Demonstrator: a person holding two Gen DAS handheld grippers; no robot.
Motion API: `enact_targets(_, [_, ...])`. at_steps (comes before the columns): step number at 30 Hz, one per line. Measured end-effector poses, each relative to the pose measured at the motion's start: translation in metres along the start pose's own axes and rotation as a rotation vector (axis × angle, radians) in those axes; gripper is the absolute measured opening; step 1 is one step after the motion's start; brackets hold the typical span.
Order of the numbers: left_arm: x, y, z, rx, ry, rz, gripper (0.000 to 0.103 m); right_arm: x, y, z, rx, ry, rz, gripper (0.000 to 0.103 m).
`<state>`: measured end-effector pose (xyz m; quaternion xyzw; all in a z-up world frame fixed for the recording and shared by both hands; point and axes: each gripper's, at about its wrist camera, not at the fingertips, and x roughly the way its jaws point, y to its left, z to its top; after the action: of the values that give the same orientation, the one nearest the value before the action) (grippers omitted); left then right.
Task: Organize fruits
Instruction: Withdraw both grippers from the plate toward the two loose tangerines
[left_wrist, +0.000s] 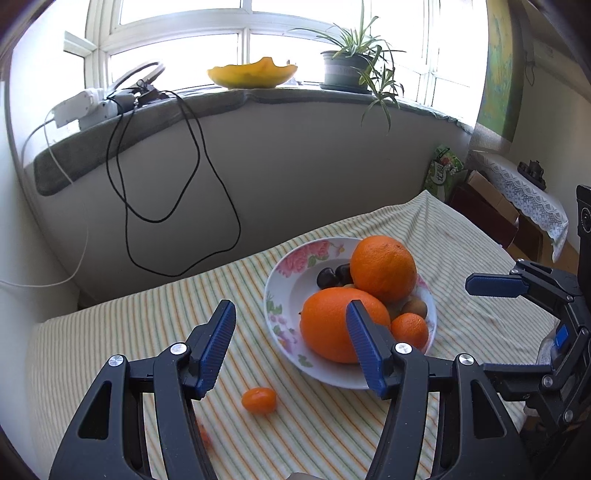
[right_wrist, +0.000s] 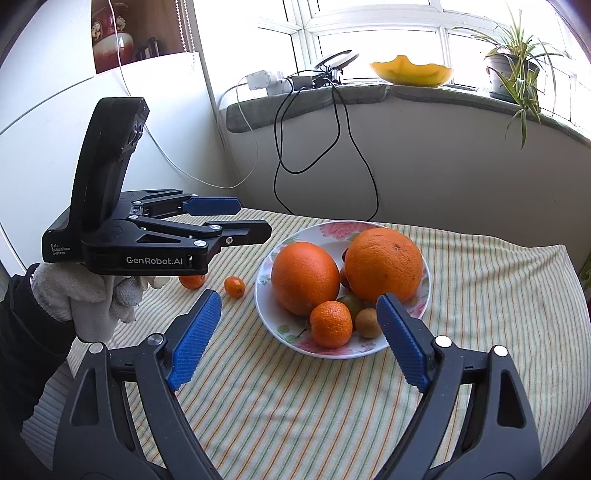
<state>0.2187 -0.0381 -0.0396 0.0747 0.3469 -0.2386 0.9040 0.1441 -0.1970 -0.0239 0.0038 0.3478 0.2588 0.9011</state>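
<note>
A: Is the fruit tidy yet?

B: Mostly. The round white plate with pink flowers (right_wrist: 334, 230) sits on the desk with the green and orange striped cloth (right_wrist: 295, 406), and most of the fruit is piled on that plate.

A: How many are on the plate?

B: Two big round oranges, one on the left of the plate (right_wrist: 304, 277) and one on the right of it (right_wrist: 384, 264). One small bumpy mandarin (right_wrist: 330, 324) is at the near edge of the plate. Right beside it is one small brown fuzzy fruit (right_wrist: 370, 323), and a greenish one (right_wrist: 352, 304) peeks out behind. The left claw's camera shows two dark shiny round things (left_wrist: 334, 276) at the back of the plate, maybe chestnuts.

A: What is left?

B: I think two small orange fruits. One tiny oval orange fruit (right_wrist: 235, 287) lies on the cloth just left of the plate. Another small orange one (right_wrist: 192, 281) lies further left of the plate, half hidden under the left claw.

A: Are the claws holding anything?

B: No. The left claw (left_wrist: 290, 345) is spread apart and empty, up over the left side of the plate. The right claw (right_wrist: 299, 339) is spread wide and empty, near the front of the plate
</note>
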Motion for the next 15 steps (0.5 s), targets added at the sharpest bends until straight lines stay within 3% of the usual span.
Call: enact_targets(15, [-0.024, 0.045, -0.057, -0.092, 0.048, 0.055, 0.062, 0.013, 0.030, -0.006, -0.041, 0.053, 0.084, 0.089])
